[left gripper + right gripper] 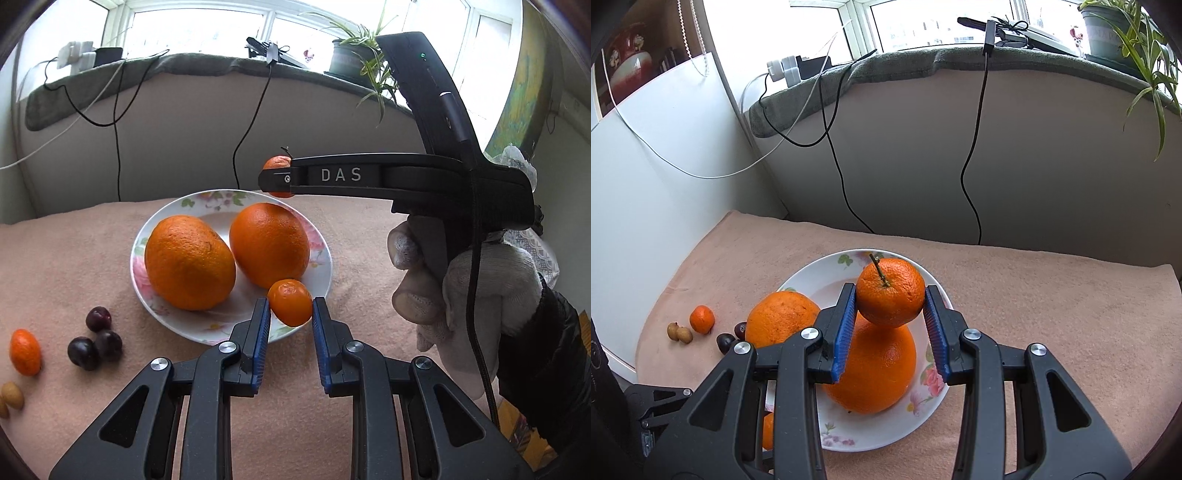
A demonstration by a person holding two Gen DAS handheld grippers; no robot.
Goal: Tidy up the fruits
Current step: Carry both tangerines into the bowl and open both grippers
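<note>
Your right gripper [891, 308] is clamped on a stemmed tangerine [890, 293], holding it in the air above the floral plate [931, 402], directly over the nearer of the two big oranges [871, 373] that sit on it. Your left gripper [291, 312] has its jaws apart around a small kumquat [290, 302] at the plate's near rim, touching neither pad that you can make out. On the pink cloth [369, 229] left of the plate lie three dark cherries [94, 339], another kumquat [25, 352] and pale longans [13, 396].
</note>
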